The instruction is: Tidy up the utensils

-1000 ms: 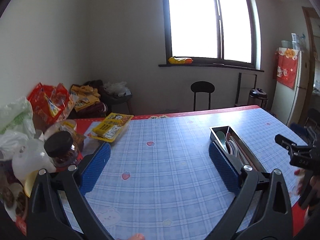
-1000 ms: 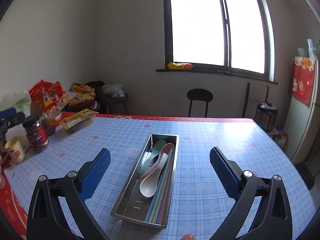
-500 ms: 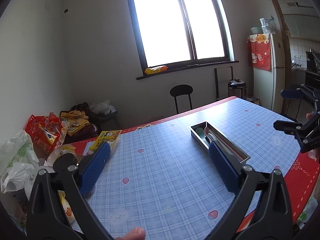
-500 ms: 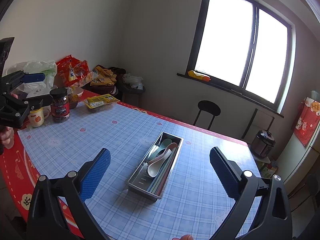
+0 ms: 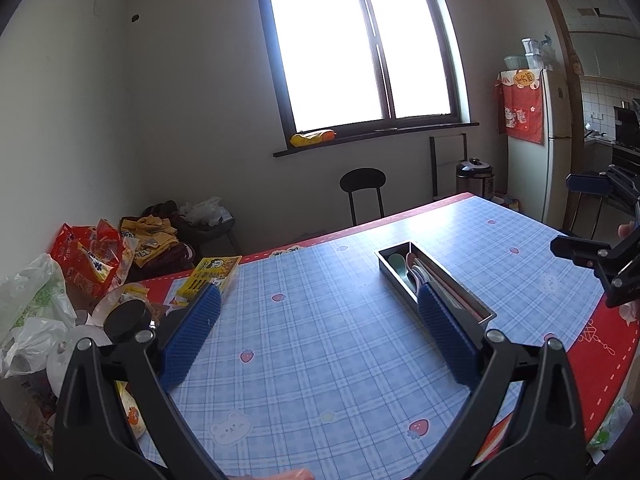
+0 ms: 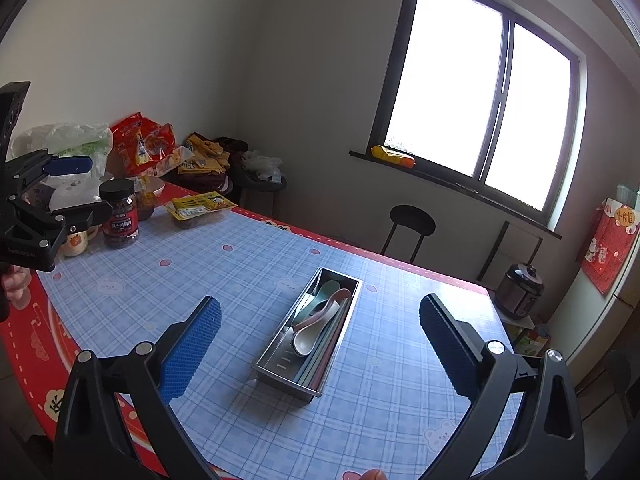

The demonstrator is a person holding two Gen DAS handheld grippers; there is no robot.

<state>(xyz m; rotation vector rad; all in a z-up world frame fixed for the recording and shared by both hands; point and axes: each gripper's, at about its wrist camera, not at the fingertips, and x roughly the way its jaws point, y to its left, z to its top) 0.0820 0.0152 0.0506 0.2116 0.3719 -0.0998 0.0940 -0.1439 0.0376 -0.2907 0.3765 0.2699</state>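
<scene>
- While both grippers are hanging above the blue checked tablecloth (image 6: 248,264) with nothing between their pads, the long stainless-steel utensil tray (image 6: 280,354) is sitting near the middle of the table, lower centre of the right wrist view.
- Left gripper (image 5: 316,334): blue ribbed pads are standing wide apart, gripping nothing, low in the left wrist view. Its right pad is overlapping the near end of the tray (image 5: 390,270) in that frame; contact cannot be told.
- Right gripper (image 6: 320,344): pads are likewise spread wide and empty, framing the tray from either side without touching it.
- Tray contents: a pale cream ceramic soup spoon (image 6: 310,332) is lying bowl toward the near end, a pink soup spoon (image 6: 336,298) and a mint-green soup spoon (image 6: 326,286) are resting beyond it; a bundle of pastel chopsticks (image 6: 326,350) is running along the tray's right side.
- Each gripper is showing in the other's view: the left one (image 6: 60,190) at the left edge, the right one (image 5: 596,220) at the right edge.
- Clutter is crowding the table's left end: a dark-lidded glass jar with a red label (image 6: 119,214), a yellow flat food packet (image 6: 200,206), a red snack bag (image 6: 142,142), white plastic bags (image 6: 64,138).
- A black round-seat chair (image 6: 412,226) is standing under the bright window (image 6: 480,92), upper right.
</scene>
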